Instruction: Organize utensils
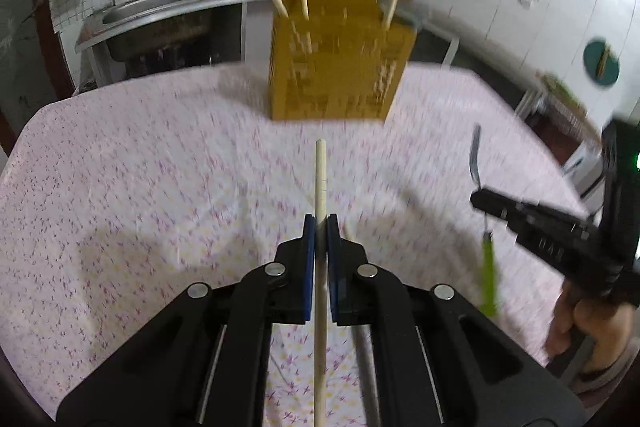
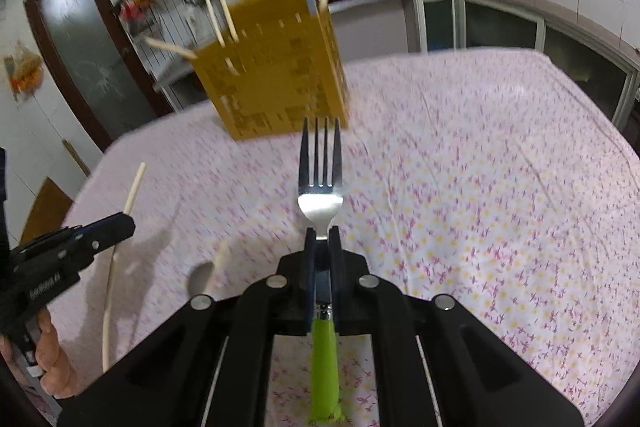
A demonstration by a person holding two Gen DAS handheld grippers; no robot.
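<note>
My left gripper is shut on a pale wooden chopstick that points toward the yellow perforated utensil holder. The holder stands on the table with several chopsticks leaning in it. At the right edge of that view, my right gripper holds a fork by its neck. In the right wrist view, my right gripper is shut on the fork, tines forward, green handle trailing back. The holder stands beyond it. At the left, the left gripper carries the chopstick. Both views are motion-blurred.
A pink floral cloth covers the table. A loose chopstick and a blurred grey utensil lie on it near me. Behind the table are a steel sink, counter cabinets, shelves and a dark-framed door.
</note>
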